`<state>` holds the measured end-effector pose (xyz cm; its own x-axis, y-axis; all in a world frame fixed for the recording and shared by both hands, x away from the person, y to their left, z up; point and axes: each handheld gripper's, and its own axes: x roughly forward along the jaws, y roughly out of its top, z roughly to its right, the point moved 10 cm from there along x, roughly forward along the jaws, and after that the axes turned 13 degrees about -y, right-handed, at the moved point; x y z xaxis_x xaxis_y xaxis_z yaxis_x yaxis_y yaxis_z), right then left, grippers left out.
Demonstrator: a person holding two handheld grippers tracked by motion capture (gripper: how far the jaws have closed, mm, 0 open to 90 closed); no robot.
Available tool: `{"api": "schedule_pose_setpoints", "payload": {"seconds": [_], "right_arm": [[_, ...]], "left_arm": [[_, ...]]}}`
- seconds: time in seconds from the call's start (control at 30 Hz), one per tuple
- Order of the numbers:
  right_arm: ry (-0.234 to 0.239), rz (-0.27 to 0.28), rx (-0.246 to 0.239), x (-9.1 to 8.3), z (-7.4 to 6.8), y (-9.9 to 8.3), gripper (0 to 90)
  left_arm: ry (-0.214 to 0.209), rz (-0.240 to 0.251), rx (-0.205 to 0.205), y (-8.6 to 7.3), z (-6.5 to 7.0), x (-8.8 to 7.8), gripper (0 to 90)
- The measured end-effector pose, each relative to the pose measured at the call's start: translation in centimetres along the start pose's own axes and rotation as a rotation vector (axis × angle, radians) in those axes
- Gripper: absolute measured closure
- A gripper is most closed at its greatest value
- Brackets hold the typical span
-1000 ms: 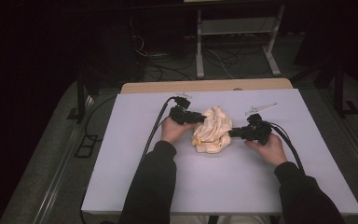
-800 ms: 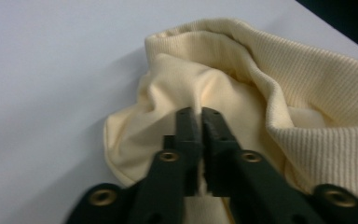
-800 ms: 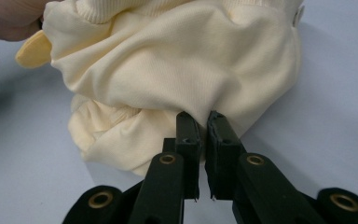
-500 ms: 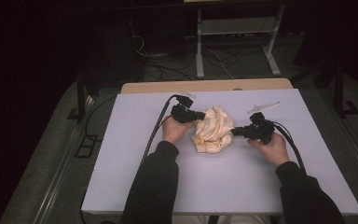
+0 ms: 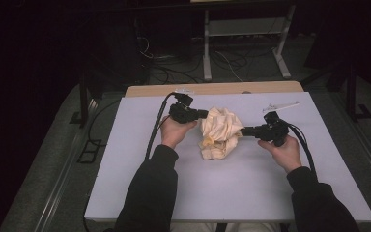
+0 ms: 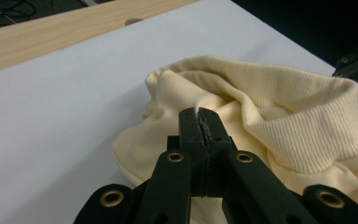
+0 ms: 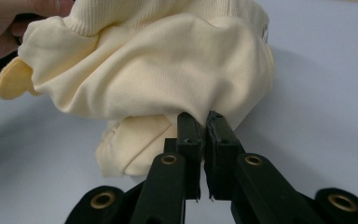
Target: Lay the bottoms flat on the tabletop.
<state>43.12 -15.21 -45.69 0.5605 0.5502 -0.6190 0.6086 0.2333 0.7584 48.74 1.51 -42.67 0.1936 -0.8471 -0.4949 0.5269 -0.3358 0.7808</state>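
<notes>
Cream garment (image 5: 220, 131), crumpled mid-table (image 5: 125, 145). Left gripper (image 6: 200, 122) just clenched on fold; right gripper (image 7: 203, 125) pinching opposite edge. Likely soft, light, floppy; best gripped at ribbed hem or seams.

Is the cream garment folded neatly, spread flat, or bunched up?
Bunched up. The cream garment sits in a crumpled heap of folds on the white table, pinched by the left gripper and right gripper.

A bunched garment (image 5: 220, 131) sits mid-table (image 5: 125, 183) — left gripper (image 5: 202, 115) at its left, right gripper (image 5: 244, 131) at its right.
</notes>
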Motion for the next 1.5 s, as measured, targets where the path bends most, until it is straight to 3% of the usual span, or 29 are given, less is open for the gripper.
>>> {"api": "schedule_pose_setpoints", "payload": {"seconds": [0.23, 0.33, 0.4, 0.67, 0.93, 1.33, 1.5], "right_arm": [[-0.016, 0.031, -0.002, -1.5, -0.8, 1.9, 84.2], [-0.023, 0.048, 0.001, -2.4, -0.7, 3.4, 84.3], [-0.026, 0.067, 0.013, -3.7, -0.3, 5.4, 84.4], [-0.053, 0.072, 0.0, -6.1, 0.0, 8.1, 84.6], [-0.059, 0.064, -0.023, -7.3, -0.7, 9.3, 84.8], [-0.081, 0.099, -0.057, -8.3, -2.1, 13.5, 85.3], [-0.097, 0.089, -0.037, -7.0, -1.7, 13.6, 85.3]], "left_arm": [[0.022, 0.004, 0.012, 2.4, 1.3, -1.8, 88.4], [0.039, 0.012, 0.026, 4.0, 2.1, -2.5, 88.4], [0.041, 0.022, 0.033, 4.8, 2.6, -2.8, 88.3], [0.044, 0.027, 0.056, 6.6, 4.1, -3.6, 88.3], [0.061, 0.017, 0.081, 7.4, 5.4, -5.2, 88.3], [0.122, 0.062, 0.122, 10.4, 6.7, -9.0, 88.3], [0.126, 0.049, 0.115, 9.3, 6.5, -8.7, 88.3]]}}
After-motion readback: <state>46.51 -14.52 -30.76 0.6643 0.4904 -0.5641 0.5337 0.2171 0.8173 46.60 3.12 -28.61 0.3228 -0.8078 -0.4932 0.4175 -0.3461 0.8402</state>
